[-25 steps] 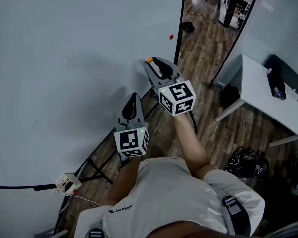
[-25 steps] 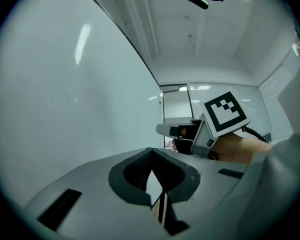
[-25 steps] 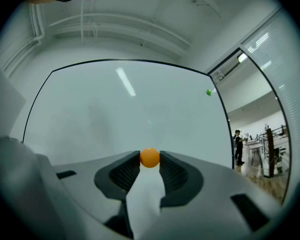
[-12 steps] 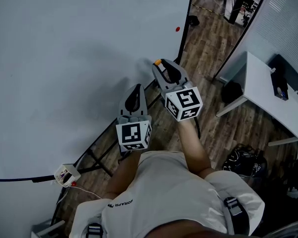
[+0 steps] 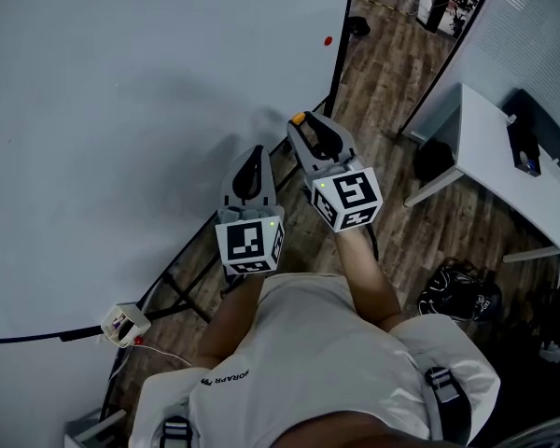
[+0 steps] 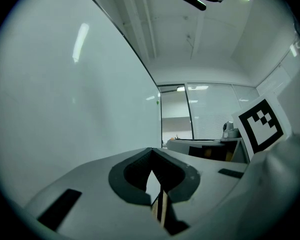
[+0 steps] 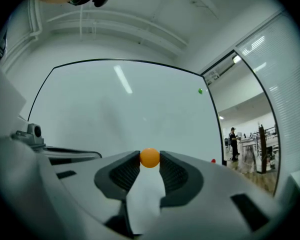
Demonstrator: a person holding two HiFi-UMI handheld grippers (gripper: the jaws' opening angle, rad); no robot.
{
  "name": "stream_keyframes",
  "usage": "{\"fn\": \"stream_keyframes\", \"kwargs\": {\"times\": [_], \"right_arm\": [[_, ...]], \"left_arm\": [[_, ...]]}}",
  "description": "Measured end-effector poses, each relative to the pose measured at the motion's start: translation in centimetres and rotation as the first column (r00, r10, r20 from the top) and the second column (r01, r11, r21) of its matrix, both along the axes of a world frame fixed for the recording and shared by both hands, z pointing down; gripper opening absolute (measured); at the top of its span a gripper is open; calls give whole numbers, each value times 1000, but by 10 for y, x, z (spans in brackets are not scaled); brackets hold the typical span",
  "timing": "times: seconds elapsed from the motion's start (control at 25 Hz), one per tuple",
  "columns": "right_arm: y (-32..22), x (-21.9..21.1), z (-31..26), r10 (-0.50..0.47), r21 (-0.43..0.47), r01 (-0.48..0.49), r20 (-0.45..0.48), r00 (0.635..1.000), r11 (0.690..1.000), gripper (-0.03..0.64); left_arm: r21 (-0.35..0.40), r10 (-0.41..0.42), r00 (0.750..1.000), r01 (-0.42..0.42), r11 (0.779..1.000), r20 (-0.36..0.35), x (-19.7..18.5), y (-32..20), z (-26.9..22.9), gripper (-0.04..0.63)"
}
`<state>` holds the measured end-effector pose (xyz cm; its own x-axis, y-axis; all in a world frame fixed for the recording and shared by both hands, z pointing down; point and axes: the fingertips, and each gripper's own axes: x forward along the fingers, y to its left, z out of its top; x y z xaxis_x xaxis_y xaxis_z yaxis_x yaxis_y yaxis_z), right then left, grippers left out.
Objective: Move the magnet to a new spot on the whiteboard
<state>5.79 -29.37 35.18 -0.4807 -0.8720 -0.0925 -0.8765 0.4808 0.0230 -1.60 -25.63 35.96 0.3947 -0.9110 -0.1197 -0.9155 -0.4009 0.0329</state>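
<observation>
One orange magnet (image 7: 149, 157) clamped in right claw (image 7: 149, 160); left claw (image 6: 151, 151) clenched, empty.

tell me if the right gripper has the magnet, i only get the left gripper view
Observer: Yes. The right gripper is shut on the orange magnet, pinched between its jaw tips.
Operator: is it on the board yet
Observer: I cannot tell contact. The head view shows it held close to the board, low and near the right edge.
Operator: any other magnet around there
Observer: A red magnet sits on the board by that same right edge, well apart from the gripper.
</observation>
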Motion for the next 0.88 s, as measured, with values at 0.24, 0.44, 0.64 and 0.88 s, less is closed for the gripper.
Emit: {"fn": "stream_keyframes", "kwargs": {"times": [0.24,0.44,0.64,0.88], "right_arm": [[9,-5,12,-1,-3,1,1,1000,1000,129],[14,-7,20,4,-13,-4,3,1000,1000,129],[24,-8,21,9,-2,-9,4,1000,1000,129],[27,-8,23,9,1,-9,7,1000,1000,129]], "left_arm": [[-11,-9,1000,9,1000,6,-3,0,5,0],[-10,-3,1000,3,1000,9,-2,-1,8,0],[-11,-7,1000,7,1000,10,-1,1,9,0],[-17,-12,1000,12,1000,16,0,0,12,0]]}}
